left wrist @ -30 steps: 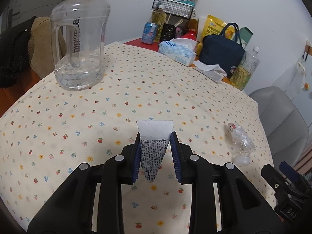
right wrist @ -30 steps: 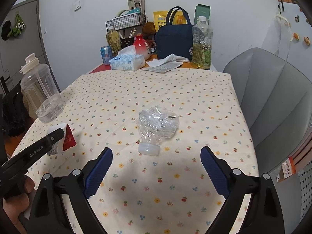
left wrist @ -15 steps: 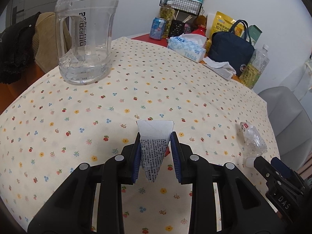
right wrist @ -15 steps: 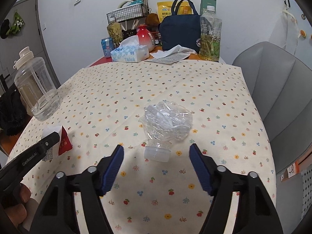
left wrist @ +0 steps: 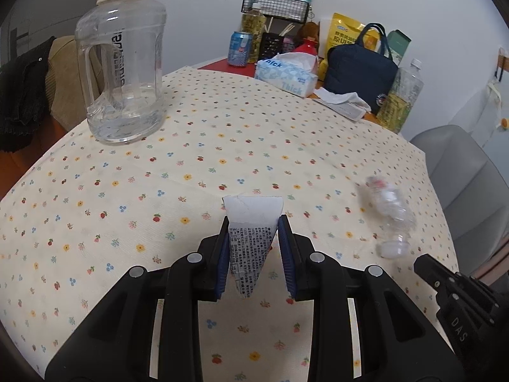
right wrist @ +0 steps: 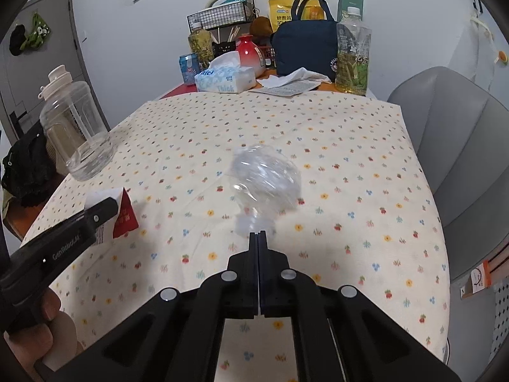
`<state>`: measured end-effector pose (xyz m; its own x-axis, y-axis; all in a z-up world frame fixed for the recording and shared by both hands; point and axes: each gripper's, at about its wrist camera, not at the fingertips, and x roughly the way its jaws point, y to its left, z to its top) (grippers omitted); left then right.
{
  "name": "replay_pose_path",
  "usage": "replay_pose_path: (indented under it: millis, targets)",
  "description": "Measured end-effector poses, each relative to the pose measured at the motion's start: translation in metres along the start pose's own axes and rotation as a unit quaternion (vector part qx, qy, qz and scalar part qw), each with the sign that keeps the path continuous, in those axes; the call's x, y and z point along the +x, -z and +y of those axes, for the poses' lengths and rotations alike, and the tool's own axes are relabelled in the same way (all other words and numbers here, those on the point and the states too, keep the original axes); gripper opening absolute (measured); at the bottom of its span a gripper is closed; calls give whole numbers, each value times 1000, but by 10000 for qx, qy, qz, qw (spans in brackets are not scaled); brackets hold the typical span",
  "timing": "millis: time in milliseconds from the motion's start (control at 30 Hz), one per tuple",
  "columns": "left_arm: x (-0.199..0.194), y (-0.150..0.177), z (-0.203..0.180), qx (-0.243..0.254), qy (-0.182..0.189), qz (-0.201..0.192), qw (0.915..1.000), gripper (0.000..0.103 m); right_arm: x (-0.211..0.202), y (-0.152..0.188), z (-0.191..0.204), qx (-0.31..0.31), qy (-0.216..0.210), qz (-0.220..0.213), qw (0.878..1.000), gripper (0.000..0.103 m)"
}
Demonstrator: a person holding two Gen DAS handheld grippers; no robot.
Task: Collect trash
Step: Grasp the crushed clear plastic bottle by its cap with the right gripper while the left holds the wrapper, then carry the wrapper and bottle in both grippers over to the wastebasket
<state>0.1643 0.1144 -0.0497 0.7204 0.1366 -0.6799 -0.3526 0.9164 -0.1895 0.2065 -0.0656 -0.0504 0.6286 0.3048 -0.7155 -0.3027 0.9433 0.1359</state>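
My left gripper (left wrist: 253, 226) is shut on a torn paper wrapper (left wrist: 253, 222), white with printed text; in the right wrist view the wrapper (right wrist: 122, 215) shows a red side. It is held just above the flowered tablecloth (left wrist: 191, 165). A crushed clear plastic bottle (right wrist: 265, 181) lies mid-table, blurred, with its white cap end toward my right gripper (right wrist: 257, 234). The right jaws are closed flat together just in front of the cap, with nothing seen between them. The bottle also shows at the right of the left wrist view (left wrist: 389, 210).
A large clear water jug (left wrist: 122, 73) stands at the left. At the back are a tissue box (left wrist: 286, 74), a navy bag (left wrist: 361, 70), a can (left wrist: 239, 47), drink bottles (right wrist: 353, 54) and a wire rack (left wrist: 275, 6). A grey chair (right wrist: 451, 146) is at the right edge.
The right jaws went from wide open to fully closed while moving up to the bottle, which now looks blurred. The left gripper kept hold of the wrapper and shifted slightly.
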Motion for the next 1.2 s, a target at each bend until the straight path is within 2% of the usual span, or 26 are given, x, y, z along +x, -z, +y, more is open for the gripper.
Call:
replay_pose_path:
  millis: [133,167,200,233,267,300,433,567,633,667,700,733,767,1200]
  targets:
    - [-3,3,0,-25,13,3,10000,28,-3,2,-4,65,6,96,9999,6]
    - [-3,2,2,-48,0,-6,10000,28,-3,2,-4,56,-9,122,9999,11]
    - [-3,2,4,-76,-8,-11,10000,28,-3,1,-3,40,-15,130,9999,22]
    - [-3,1,7,-125,-20,-19,9999,28,-4,0,-2,25,17,99,9999,52]
    - [-3,1,10,-171,-41,-30,9998,28,-6,-2,-2,5,66,19,10000,63]
    - [-2,-1,11,-195,-63,-33,9998,28,-8,-3,0,-59,144,-72,9999,63]
    - [5,-5,20,-315,-144,-19,9994,28,2,-12,7,-210,163,17,9996,62]
    - [10,-6,26,-384,-232,-1,9990,28,23,-18,12,-262,264,139,9992,70]
    - [11,-5,27,-384,-260,9,9989,28,33,-20,12,-250,300,203,9990,70]
    - [12,-5,27,-387,-269,15,9989,28,39,-20,13,-243,294,250,9990,65]
    - [13,-5,27,-383,-283,27,9989,28,45,-19,13,-253,263,322,9988,53]
    - [14,-4,27,-371,-298,35,9989,28,49,-17,14,-279,221,403,9986,33]
    - [14,-3,26,-357,-311,41,9989,28,54,-16,15,-303,159,507,9981,31]
    - [-2,-1,4,-32,-179,-55,9998,28,8,2,1,-239,13,220,9995,31]
